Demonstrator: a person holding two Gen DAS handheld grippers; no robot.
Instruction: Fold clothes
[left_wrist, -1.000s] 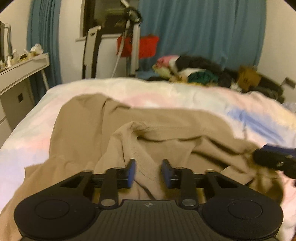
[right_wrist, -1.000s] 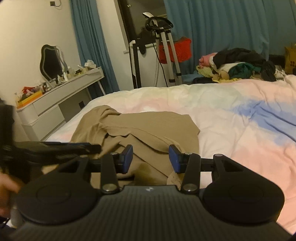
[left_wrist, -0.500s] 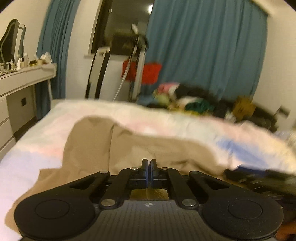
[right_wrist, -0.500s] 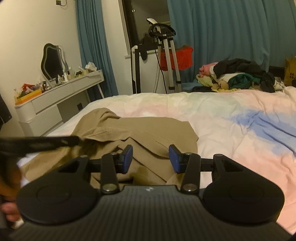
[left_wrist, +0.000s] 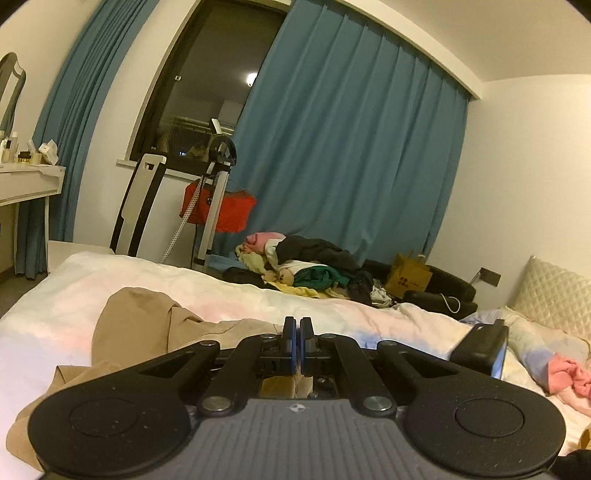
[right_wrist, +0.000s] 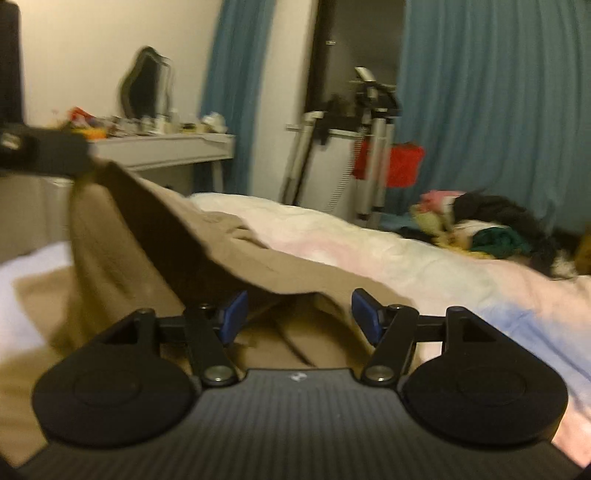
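A tan shirt (left_wrist: 147, 325) lies crumpled on the pastel bed cover (left_wrist: 55, 306). My left gripper (left_wrist: 297, 339) is shut on a fold of this shirt, with tan cloth showing just behind the closed pads. In the right wrist view the left gripper (right_wrist: 44, 155) appears at the upper left, lifting an edge of the tan shirt (right_wrist: 207, 258) off the bed. My right gripper (right_wrist: 299, 310) is open and low over the shirt, its blue pads (right_wrist: 232, 314) on either side of a raised fold without touching it.
A pile of mixed clothes (left_wrist: 306, 266) lies past the bed's far side, before blue curtains (left_wrist: 351, 147). A white vanity desk (right_wrist: 162, 147) with clutter stands left, beside a tripod stand (left_wrist: 214, 192) and red fabric. A quilted headboard (left_wrist: 554, 291) is at right.
My left gripper shut on the shirt and rose, pulling one edge up off the bed. My right gripper stayed open and moved lower, close to the raised cloth.
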